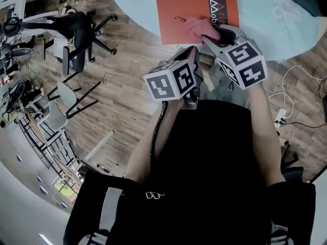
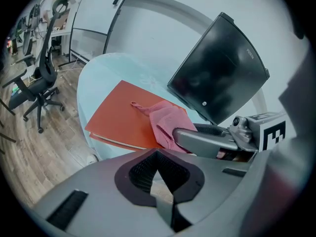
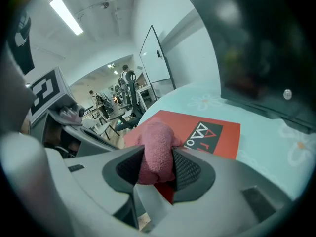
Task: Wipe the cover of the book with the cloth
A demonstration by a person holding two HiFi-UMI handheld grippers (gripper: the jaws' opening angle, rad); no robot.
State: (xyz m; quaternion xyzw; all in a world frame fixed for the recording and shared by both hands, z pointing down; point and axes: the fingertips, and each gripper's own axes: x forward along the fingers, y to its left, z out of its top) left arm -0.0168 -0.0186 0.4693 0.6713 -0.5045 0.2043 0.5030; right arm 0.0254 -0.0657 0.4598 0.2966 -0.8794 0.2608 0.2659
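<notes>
Where the left gripper (image 1: 193, 60) hangs just short of the book's (image 1: 179, 14) near edge, its jaws are together on nothing. The book lies flat on the table (image 1: 276, 29), its cover orange-red with a black lettered panel at the far right corner. The right gripper (image 1: 208, 37) pinches a bunched pink cloth (image 1: 200, 28), which rests on the cover by that near edge.

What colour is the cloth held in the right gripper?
Pink. The cloth shows best in the right gripper view, clamped by the right gripper.
</notes>
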